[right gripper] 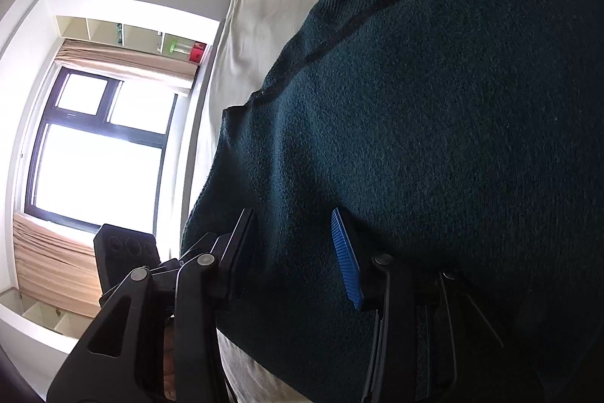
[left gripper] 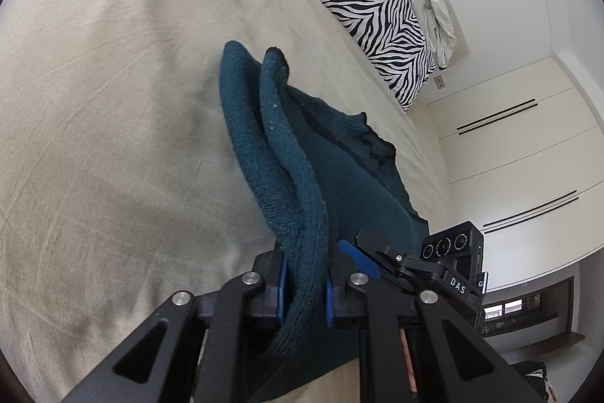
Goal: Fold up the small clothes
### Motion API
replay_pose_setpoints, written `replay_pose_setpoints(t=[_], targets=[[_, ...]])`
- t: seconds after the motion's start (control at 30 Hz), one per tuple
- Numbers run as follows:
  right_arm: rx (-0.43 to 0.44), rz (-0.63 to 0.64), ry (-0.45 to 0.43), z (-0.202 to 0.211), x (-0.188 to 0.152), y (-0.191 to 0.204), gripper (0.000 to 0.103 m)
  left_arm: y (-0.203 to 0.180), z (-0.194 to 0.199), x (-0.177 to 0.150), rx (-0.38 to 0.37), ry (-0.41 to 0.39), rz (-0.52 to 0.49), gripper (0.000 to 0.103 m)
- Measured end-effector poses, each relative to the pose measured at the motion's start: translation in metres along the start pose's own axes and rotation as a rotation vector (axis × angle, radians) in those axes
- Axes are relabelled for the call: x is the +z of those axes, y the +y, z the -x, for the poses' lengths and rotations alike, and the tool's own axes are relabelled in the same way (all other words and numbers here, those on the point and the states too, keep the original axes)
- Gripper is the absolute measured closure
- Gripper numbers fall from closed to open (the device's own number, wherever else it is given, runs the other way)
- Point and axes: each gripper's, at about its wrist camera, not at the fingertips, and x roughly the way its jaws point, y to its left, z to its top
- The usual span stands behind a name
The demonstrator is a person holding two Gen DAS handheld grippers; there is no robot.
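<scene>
Best done by keeping the pinched edge taut and carrying it low across the sweater [left gripper: 339, 176] toward twelve o'clock, laying it down flat on the bed [left gripper: 113, 101] before letting go. Lay spread on the beige sheet, dark green knit with its collar toward the zebra pillow [left gripper: 377, 17] at one o'clock, one rolled edge lifted. Left gripper [left gripper: 305, 284] tilted downward, pads clamped tight on that rolled edge at six o'clock; right gripper [right gripper: 298, 252] angled down over the sweater's body, fingers [right gripper: 345, 252] apart with knit between them, not seen pressing it.
</scene>
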Motion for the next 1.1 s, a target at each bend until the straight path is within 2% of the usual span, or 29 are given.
replay_pose_setpoints(t=[0.07,0.13,0.23,0.27,0.43,0.57,0.67,0.8,0.9,1.0,1.1], targets=[[0.035,-0.029,0.008,0.003,0.003,-0.004,0.064,-0.022,0.002,-0.001,0.000,-0.005,-0.041,0.087],[0.092,-0.087,-0.023,0.019,0.005,-0.011,0.060,-0.049,0.000,-0.003,0.002,-0.004,-0.098,0.087],[0.199,-0.149,-0.110,0.058,0.012,-0.025,0.039,-0.089,-0.014,-0.011,0.003,0.010,-0.173,0.087],[0.229,-0.165,-0.129,0.072,0.015,-0.031,0.036,-0.102,-0.022,-0.015,0.002,0.016,-0.199,0.087],[0.299,-0.227,-0.202,0.138,0.027,-0.070,0.031,-0.166,-0.085,-0.042,-0.002,0.077,-0.311,0.087],[0.320,-0.274,-0.223,0.166,0.033,-0.101,0.031,-0.207,-0.145,-0.071,0.006,0.146,-0.389,0.085],[0.354,-0.325,-0.243,0.183,0.037,-0.123,0.033,-0.213,-0.172,-0.087,-0.006,0.205,-0.376,0.072],[0.348,-0.312,-0.240,0.193,0.040,-0.138,0.033,-0.213,-0.154,-0.092,-0.070,0.178,-0.401,0.062],[0.316,-0.284,-0.220,0.191,0.044,-0.137,0.033,-0.199,-0.129,-0.083,-0.098,0.134,-0.385,0.062],[0.259,-0.265,-0.201,0.188,0.048,-0.132,0.033,-0.176,-0.111,-0.076,-0.057,0.090,-0.366,0.062],[0.151,-0.246,-0.207,0.199,0.047,-0.124,0.033,-0.154,-0.104,-0.073,-0.033,0.083,-0.334,0.062]])
